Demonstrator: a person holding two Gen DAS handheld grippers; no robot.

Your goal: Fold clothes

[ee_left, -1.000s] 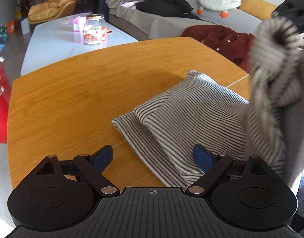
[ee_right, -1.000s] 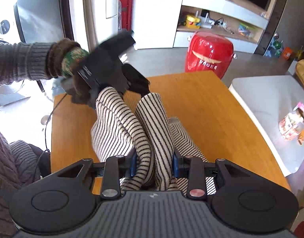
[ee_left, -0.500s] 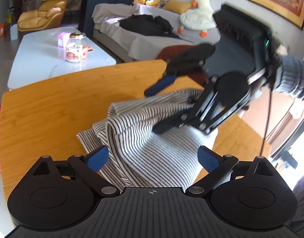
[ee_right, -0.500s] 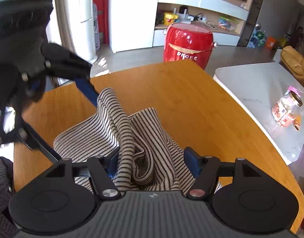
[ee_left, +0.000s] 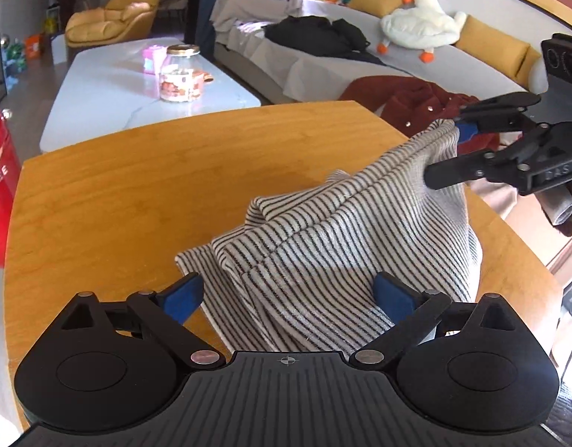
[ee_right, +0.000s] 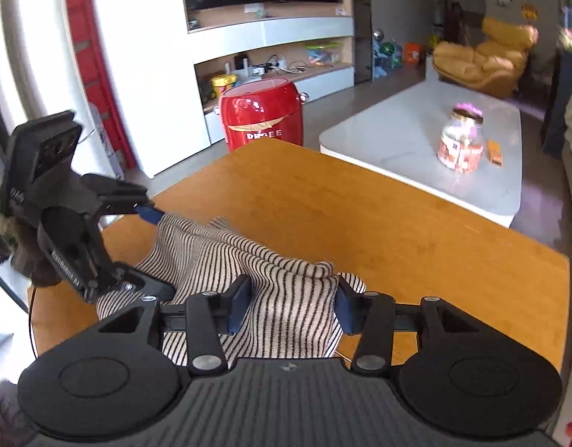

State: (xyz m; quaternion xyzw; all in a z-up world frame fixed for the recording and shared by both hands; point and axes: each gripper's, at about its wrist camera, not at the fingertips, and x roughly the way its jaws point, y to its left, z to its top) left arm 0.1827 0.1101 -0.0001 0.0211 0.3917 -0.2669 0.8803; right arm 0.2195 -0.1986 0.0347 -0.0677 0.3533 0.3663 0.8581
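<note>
Since half second ago, right gripper [ee_left: 446, 149] lifted striped top [ee_left: 341, 231] corner higher, pinching it. Left gripper [ee_left: 286, 294] wide open around cloth. Fold underway; next, lay corner flat on table [ee_left: 136, 186].

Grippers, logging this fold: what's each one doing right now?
Left gripper: open, jaws wide around the striped garment.
Right gripper: part open, garment between, grip uncertain.

Glass jar [ee_left: 179, 74] on white table [ee_left: 110, 93]
</note>
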